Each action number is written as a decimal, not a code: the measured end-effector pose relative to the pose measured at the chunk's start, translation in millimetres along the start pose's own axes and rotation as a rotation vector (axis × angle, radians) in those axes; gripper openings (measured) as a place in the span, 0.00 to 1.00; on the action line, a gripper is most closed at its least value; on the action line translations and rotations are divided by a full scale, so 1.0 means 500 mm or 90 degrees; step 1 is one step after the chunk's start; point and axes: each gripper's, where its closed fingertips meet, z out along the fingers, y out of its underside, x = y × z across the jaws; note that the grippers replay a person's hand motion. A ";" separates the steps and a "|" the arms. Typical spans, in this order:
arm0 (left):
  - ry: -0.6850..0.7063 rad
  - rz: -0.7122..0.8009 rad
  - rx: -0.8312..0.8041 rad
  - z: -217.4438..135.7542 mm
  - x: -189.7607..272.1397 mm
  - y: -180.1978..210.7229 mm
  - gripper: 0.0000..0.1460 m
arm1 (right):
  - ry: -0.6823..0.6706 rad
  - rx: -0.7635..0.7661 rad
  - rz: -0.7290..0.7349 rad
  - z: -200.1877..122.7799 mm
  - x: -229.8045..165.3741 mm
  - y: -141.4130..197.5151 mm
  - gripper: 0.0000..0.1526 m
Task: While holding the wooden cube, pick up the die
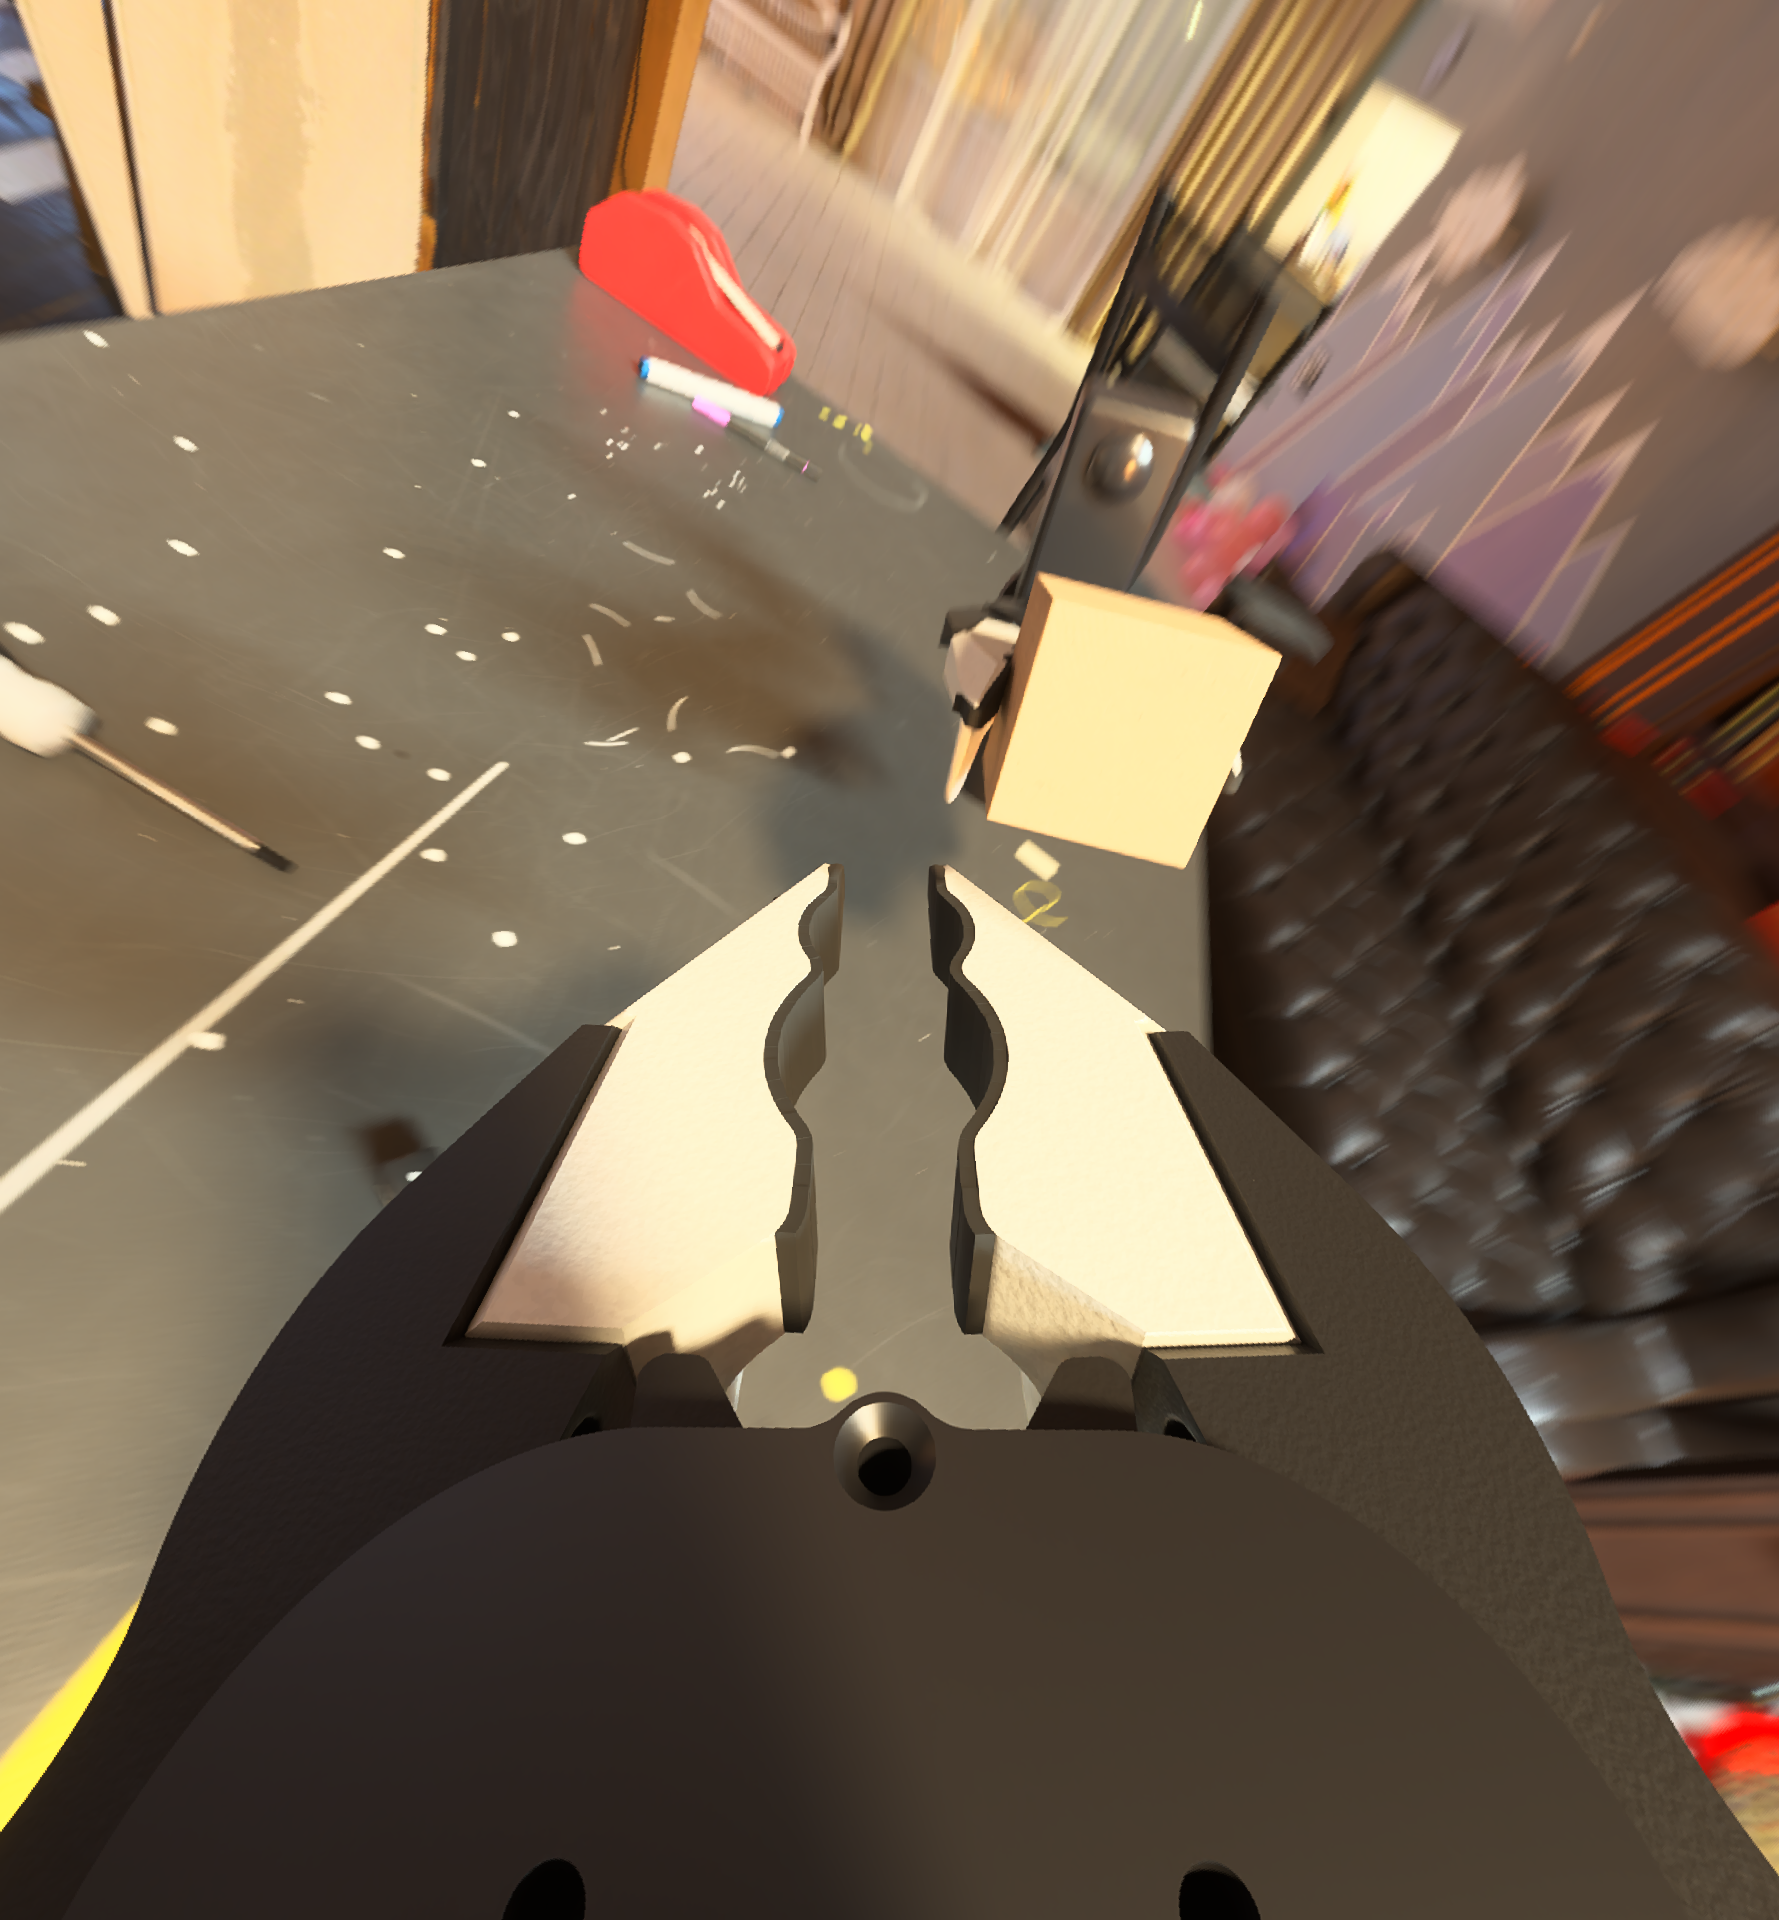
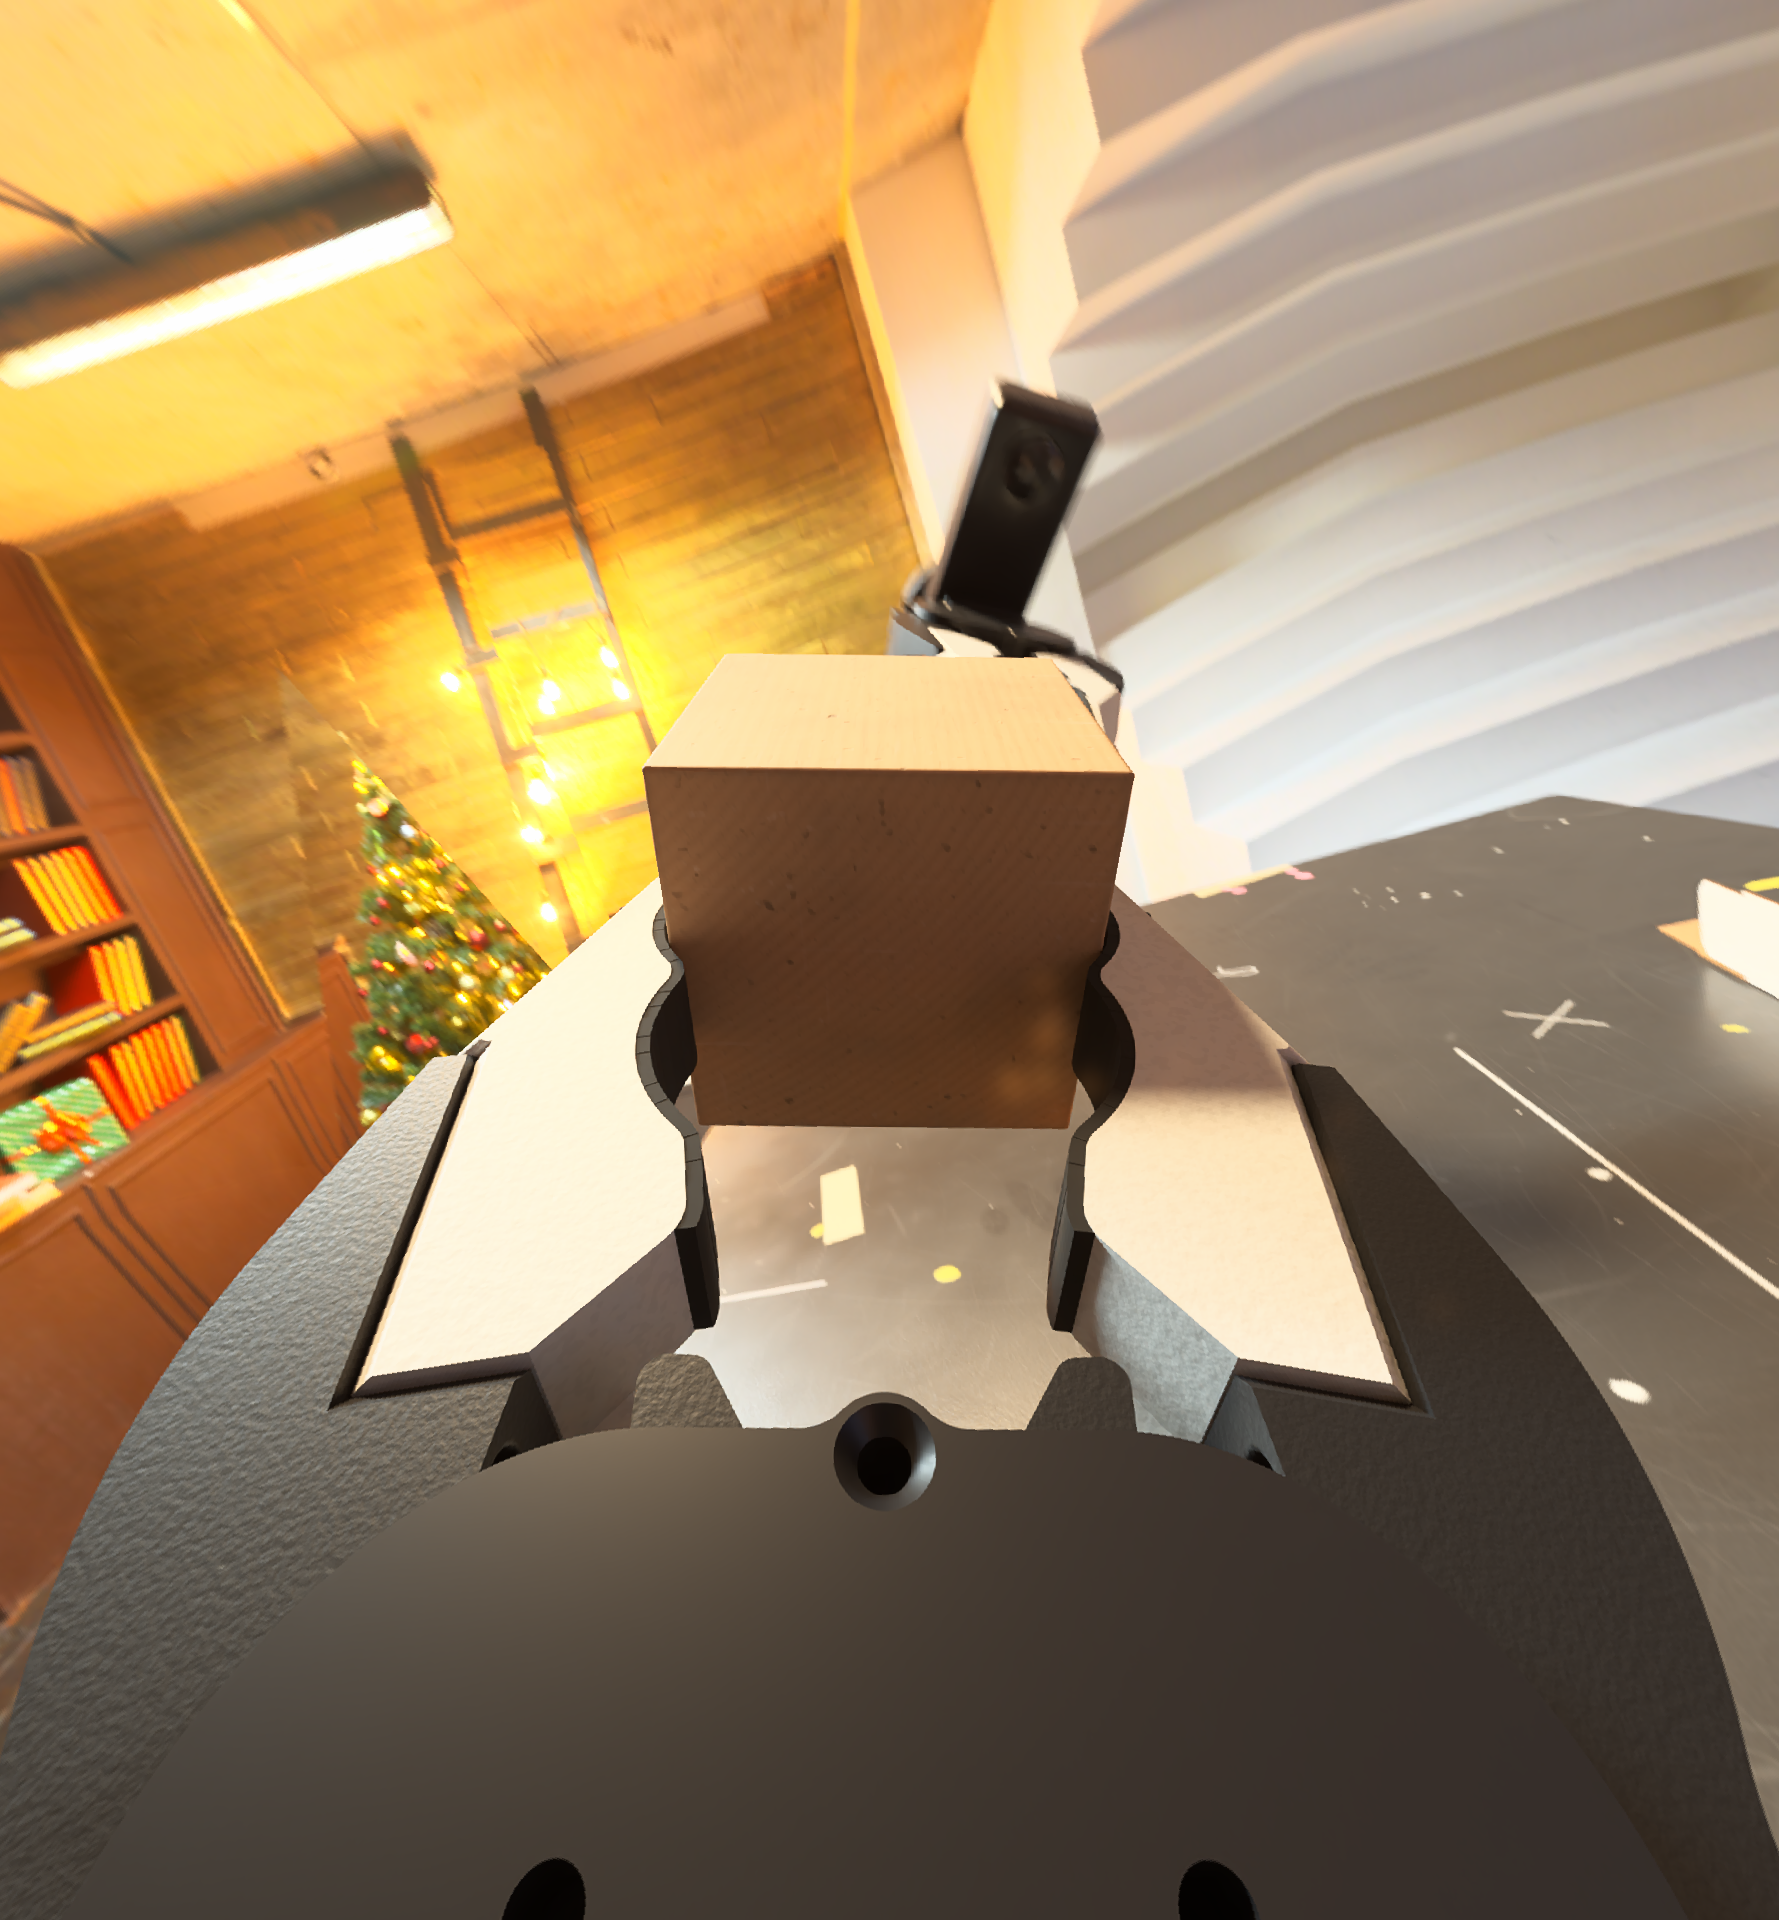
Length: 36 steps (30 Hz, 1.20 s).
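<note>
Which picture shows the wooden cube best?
The right wrist view: the cube fills the middle, pinched in the right claw. The left wrist view shows it smaller, off to the side, above the table.

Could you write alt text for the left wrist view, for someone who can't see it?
A two-finger gripper hangs nearly closed and empty above a scuffed grey table. Ahead, another gripper holds a wooden cube; a red tape dispenser and markers lie beyond.

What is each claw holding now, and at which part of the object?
The right claw holds the wooden cube by two opposite side faces, between its fingertips. The left claw holds nothing; its fingers are slightly apart.
</note>
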 end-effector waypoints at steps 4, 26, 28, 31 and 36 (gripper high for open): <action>0.126 -0.191 0.100 -0.014 0.008 -0.014 0.11 | -0.028 0.057 0.008 -0.012 -0.011 -0.030 0.48; -0.151 -0.268 -0.023 0.028 -0.189 0.142 0.12 | 0.048 0.016 -0.033 -0.080 -0.005 -0.048 0.48; -0.270 -0.148 -0.099 0.011 -0.239 0.157 0.14 | 0.046 0.014 -0.033 -0.076 -0.004 -0.045 0.48; -0.359 -0.088 -0.190 0.003 -0.275 0.181 0.17 | 0.042 0.008 -0.032 -0.068 -0.002 -0.040 0.48; -0.373 -0.101 -0.264 0.033 -0.262 0.227 0.21 | 0.047 -0.015 -0.038 -0.062 -0.002 -0.030 0.48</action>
